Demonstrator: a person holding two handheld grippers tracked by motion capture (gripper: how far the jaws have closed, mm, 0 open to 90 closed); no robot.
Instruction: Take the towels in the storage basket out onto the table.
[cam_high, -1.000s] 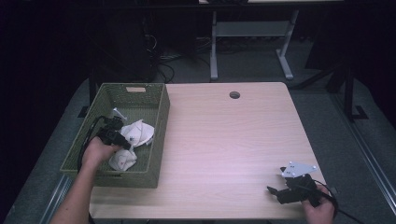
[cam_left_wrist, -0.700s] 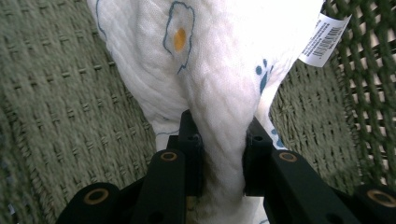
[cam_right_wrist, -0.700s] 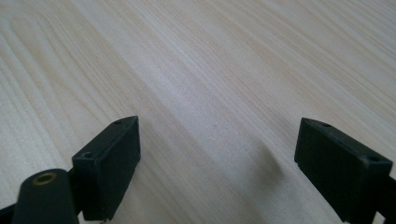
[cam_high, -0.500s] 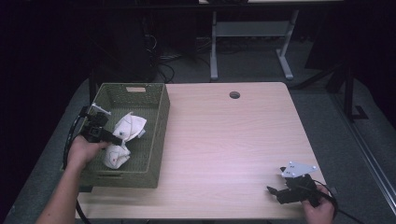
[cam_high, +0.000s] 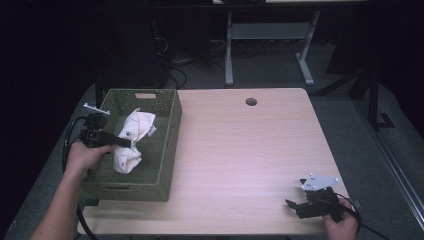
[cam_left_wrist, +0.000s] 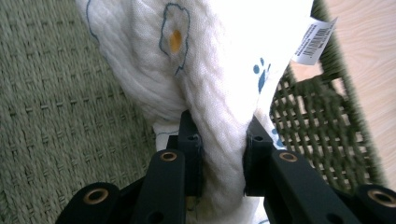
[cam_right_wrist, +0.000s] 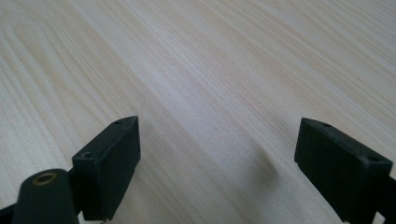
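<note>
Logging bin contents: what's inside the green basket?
A white printed cloth with a barcode tag, pinched by the left gripper. The woven basket floor beneath the cloth is covered.

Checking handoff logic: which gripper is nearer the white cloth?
Left. The left gripper is clamped on the white cloth in the basket; the right gripper rests across the table.

My high view looks forward and down over the whole bench (cam_high: 250, 150). My left gripper view sits close inside the green basket (cam_left_wrist: 56, 93), also seen from above. My right gripper view skims bare bench wood, very near.
</note>
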